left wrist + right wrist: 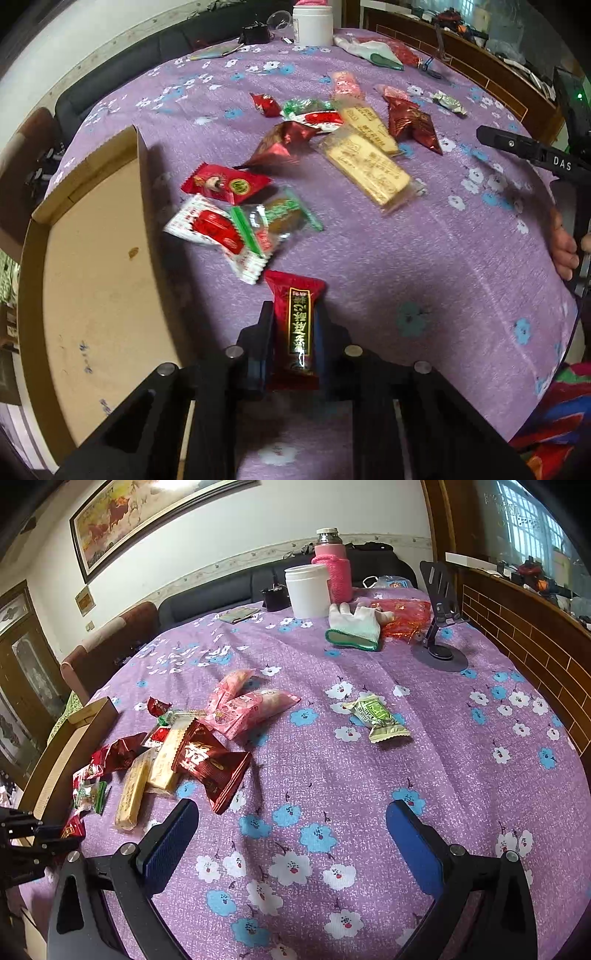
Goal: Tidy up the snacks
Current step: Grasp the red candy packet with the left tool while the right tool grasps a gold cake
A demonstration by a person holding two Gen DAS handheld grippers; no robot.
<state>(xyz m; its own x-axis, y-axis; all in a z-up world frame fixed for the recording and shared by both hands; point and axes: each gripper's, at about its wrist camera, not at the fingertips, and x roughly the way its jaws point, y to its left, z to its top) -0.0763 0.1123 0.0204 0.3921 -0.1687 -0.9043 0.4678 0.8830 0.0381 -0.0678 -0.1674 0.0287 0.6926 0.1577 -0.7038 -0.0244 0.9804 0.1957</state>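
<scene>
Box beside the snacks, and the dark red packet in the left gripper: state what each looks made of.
Box: plain brown cardboard, matte, with a corrugated cut edge and some stains.
Dark red packet: probably glossy plastic film, judging by its shine, crimped end and gold print; clamped in the left gripper.

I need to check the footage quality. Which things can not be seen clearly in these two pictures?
- dark red snack: lower end hidden between the left gripper fingers, left wrist view.
- cardboard box: cut off by the left edge.
- green snack: print too small, right wrist view.
</scene>
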